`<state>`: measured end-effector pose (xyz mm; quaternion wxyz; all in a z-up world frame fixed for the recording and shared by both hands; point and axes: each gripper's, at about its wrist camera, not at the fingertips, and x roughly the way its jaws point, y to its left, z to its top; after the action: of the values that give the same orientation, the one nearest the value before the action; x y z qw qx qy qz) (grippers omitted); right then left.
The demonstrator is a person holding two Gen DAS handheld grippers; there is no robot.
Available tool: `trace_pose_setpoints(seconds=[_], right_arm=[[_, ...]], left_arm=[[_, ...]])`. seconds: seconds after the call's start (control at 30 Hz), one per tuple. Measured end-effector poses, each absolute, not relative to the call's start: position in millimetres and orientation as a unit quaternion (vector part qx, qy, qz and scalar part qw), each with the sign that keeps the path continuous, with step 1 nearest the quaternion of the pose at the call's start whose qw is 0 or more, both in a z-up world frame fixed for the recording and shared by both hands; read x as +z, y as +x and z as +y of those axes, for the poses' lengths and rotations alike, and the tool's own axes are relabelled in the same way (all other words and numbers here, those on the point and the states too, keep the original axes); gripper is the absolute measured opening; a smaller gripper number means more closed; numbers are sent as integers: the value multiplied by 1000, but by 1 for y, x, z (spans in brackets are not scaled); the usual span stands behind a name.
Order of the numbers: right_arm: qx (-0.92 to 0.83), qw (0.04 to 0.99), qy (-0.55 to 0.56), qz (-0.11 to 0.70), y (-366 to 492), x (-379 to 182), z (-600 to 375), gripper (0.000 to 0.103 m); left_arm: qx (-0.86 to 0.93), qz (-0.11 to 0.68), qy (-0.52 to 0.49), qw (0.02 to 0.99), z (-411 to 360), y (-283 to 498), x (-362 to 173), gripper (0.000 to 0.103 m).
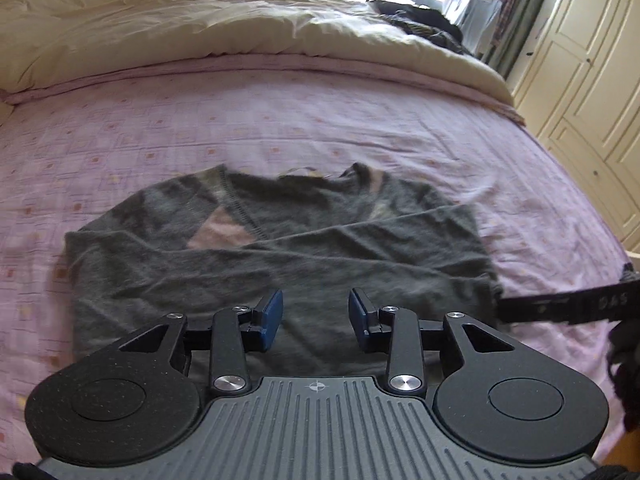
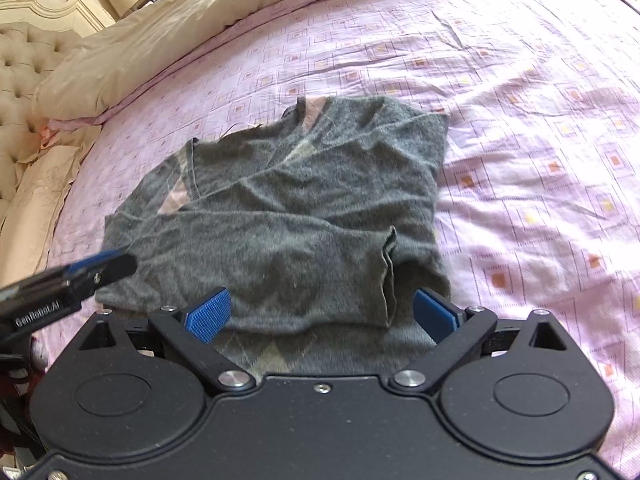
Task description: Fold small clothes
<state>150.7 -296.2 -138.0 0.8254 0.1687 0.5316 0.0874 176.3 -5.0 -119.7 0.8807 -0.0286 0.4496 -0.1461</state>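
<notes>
A small grey knitted sweater [image 1: 304, 248] with pink diamond patches lies flat on the pink bedsheet [image 1: 280, 120], both sleeves folded across its body. My left gripper [image 1: 316, 316] hovers open over its near hem, blue pads apart, nothing between them. In the right wrist view the sweater [image 2: 280, 208] fills the middle, a sleeve cuff [image 2: 388, 276] lying near the right edge. My right gripper [image 2: 324, 316] stands wide open over the near hem by that cuff. The left gripper's fingers [image 2: 100, 266] show at the sweater's left edge; the right gripper's finger [image 1: 560, 306] shows at its right edge.
A cream duvet [image 1: 200, 28] is bunched at the far side of the bed, with dark clothes [image 1: 424, 20] by the window. Cream wardrobe doors [image 1: 592, 80] stand to the right. A tufted headboard [image 2: 20, 92] and pillows [image 2: 44, 192] lie to the left.
</notes>
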Motion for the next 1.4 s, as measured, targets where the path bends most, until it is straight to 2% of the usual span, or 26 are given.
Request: trace_pose_setpoints(seconds=[0.27, 0.43, 0.53, 0.67, 0.73, 0.8, 0.87, 0.93, 0.97, 1.0, 1.03, 1.23, 1.4], right_arm=[[74, 826, 159, 535, 170, -143, -287, 98], [80, 825, 146, 540, 176, -148, -284, 97], [91, 827, 132, 539, 179, -151, -285, 96], [98, 826, 117, 542, 185, -159, -289, 91], [105, 818, 122, 552, 189, -167, -292, 84], [107, 811, 124, 562, 193, -175, -294, 72], [106, 804, 133, 570, 194, -181, -297, 67], [104, 804, 139, 569, 195, -183, -298, 56], [103, 804, 142, 568, 195, -181, -298, 41], [100, 805, 139, 568, 195, -179, -298, 20], [100, 806, 134, 567, 196, -175, -296, 12], [111, 836, 79, 532, 199, -138, -289, 11], [51, 800, 85, 592, 216, -181, -306, 14]], left_arm=[[-81, 483, 9, 872, 57, 215, -151, 35], [-51, 512, -14, 857, 85, 238, -178, 35], [-45, 503, -44, 862, 101, 240, -183, 35], [-53, 502, -39, 862, 101, 240, -182, 36], [-53, 498, -45, 864, 103, 238, -181, 36], [-51, 497, -55, 865, 104, 239, -182, 36], [-48, 497, -60, 864, 104, 239, -182, 36], [-47, 497, -57, 864, 103, 240, -181, 36], [-47, 497, -55, 865, 103, 240, -181, 36], [-47, 497, -55, 865, 102, 240, -181, 36], [-47, 496, -56, 865, 103, 240, -181, 36], [-40, 489, -63, 869, 104, 237, -181, 36], [-39, 487, -51, 871, 102, 237, -182, 37]])
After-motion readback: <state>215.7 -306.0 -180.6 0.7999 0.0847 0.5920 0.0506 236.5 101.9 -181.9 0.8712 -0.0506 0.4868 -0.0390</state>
